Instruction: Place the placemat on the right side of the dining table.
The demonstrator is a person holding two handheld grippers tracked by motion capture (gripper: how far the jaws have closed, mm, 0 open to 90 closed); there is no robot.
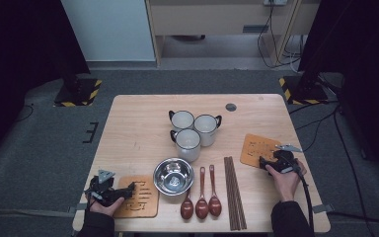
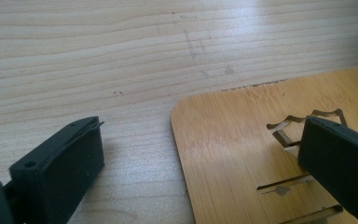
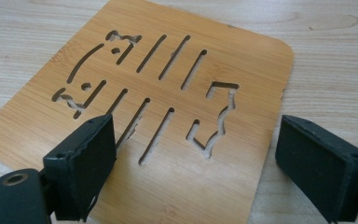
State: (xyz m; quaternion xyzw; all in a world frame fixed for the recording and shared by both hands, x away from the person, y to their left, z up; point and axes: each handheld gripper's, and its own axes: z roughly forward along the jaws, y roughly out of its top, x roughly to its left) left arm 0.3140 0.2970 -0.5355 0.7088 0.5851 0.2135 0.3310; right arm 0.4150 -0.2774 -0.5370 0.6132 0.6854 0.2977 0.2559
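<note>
Two bamboo trivets lie flat on the counter, one at each side. The right trivet (image 3: 168, 107) is a thin, honey-coloured square board with rounded corners, cut through with rows of slanted slots and a few jagged outline shapes. In the high view it sits turned at a slight angle near the counter's right edge (image 1: 257, 149), to the right of the chopsticks. The left trivet (image 2: 242, 154) has the same bamboo grain, rounded corners and cut-out slots. It lies at the near left corner of the counter (image 1: 140, 197), just left of the steel bowl, with its edges roughly square to the counter's edge.
</note>
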